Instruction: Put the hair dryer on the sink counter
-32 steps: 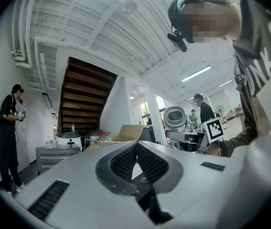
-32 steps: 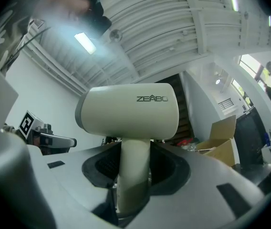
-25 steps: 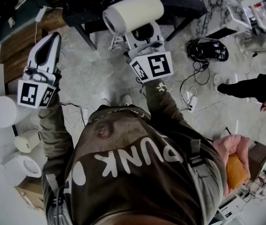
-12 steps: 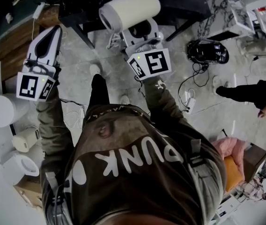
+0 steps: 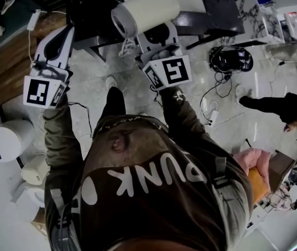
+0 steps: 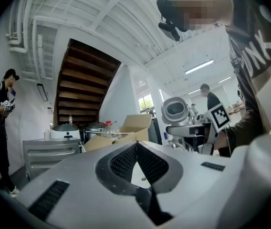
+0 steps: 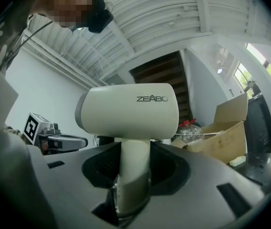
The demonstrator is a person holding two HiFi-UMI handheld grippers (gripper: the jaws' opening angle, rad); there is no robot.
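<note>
**Supervisor:** Report the item's condition and where it is.

**Operator:** I have the hair dryer [image 7: 130, 111] clamped in the right gripper [image 7: 133, 175]. The jaws press on either side of its handle, and the barrel stands clear above them. The shell is cream and smooth, with a short, stout barrel and a grey ring round one end. Grey lettering runs along the side. From the head view it is held up in front of the person's chest, barrel crosswise, above the pale marbled floor [image 5: 93, 90] and just short of a dark table [image 5: 93, 12]. A pale cord [image 5: 128, 48] hangs in loops beside the gripper.

**Supervisor:** And the other hand?

**Operator:** On the left gripper [image 6: 136, 144] I see the pads meeting at the tips, with nothing between them. It is held out level, well apart from the dryer.

**Supervisor:** What could you not verify?

**Operator:** The foot of the handle is sunk between the right jaws, so I cannot see its end or where the cord joins it. The lettering curves out of sight after "ZEABO". In the right gripper view the barrel shows side-on, so neither end can be inspected there. The person's torso [image 5: 153, 182] fills the lower head view and covers the floor beneath. A dark object [image 5: 231, 58] among cables on the floor is too small for me to identify. A cardboard box [image 7: 227, 128] is partly cut off behind the right jaw.
</note>
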